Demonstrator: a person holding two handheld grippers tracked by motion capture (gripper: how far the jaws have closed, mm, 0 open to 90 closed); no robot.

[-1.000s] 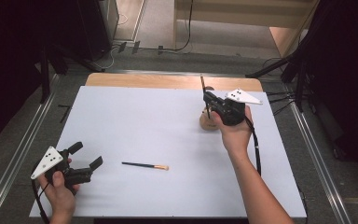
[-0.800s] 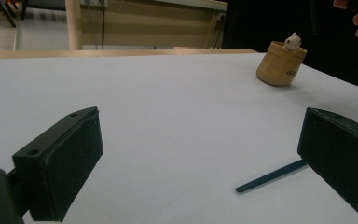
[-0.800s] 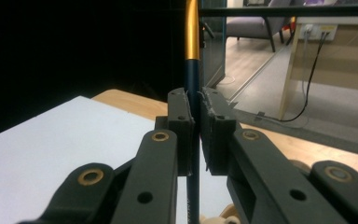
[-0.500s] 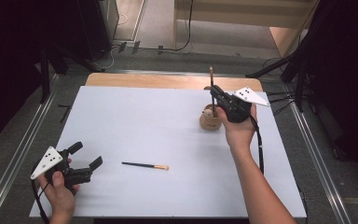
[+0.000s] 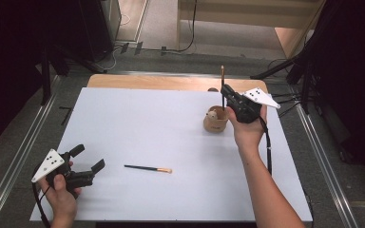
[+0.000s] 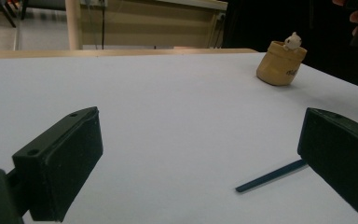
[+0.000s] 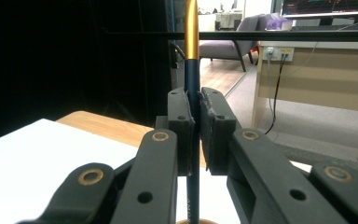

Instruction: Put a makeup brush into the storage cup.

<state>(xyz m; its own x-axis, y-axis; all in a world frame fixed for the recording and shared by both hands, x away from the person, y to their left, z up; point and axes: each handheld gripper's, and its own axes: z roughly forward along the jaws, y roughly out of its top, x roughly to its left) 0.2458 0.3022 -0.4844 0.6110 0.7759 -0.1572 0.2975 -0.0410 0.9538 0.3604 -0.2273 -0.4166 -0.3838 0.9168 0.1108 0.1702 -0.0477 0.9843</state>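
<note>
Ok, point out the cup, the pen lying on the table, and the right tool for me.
cup [image 5: 216, 122], high view, on its tan side wall.
pen on the table [image 5: 145, 168], high view, mid-shaft.
right tool [image 7: 194, 135], right gripper view, between its fingertips, shut on an upright pen.

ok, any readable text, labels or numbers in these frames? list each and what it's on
None reads cleanly.
Cup: a dark mark low on its side, too blurred to read.
Pencil in the right gripper: faint lettering low on the shaft, too small to read.
Monitor at the back: coloured traces, illegible.
</note>
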